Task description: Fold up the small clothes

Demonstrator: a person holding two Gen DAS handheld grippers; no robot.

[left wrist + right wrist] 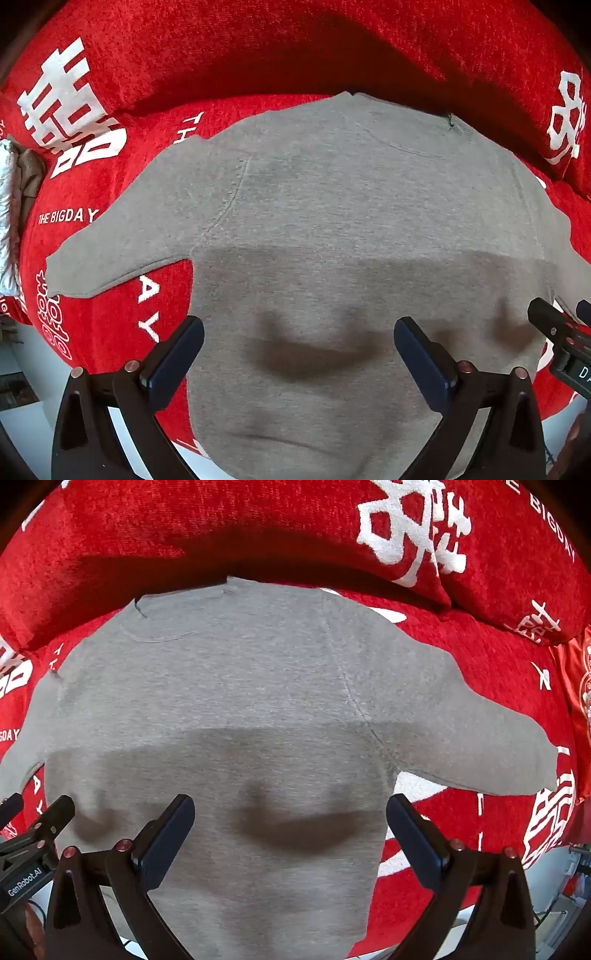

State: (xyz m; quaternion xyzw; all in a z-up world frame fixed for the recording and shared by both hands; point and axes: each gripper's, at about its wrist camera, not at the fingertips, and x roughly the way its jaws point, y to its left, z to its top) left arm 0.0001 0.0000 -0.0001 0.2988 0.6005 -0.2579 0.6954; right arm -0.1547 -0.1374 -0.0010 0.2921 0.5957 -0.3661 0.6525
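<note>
Grey sweatshirt (332, 206) spread flat and not yet folded on the red printed sofa cover (110, 85).

Both sleeves lie out to the sides of its body, the collar toward the sofa's backrest; no fold shows, so the whole folding seems left to do. Above its lower half hang the left gripper (299, 334) and right gripper (290, 812), each spread wide, holding nothing.

"THE BIGDAY" on the red cover (110, 229); "GenRobot.AI" on the left gripper (22, 882).
</note>
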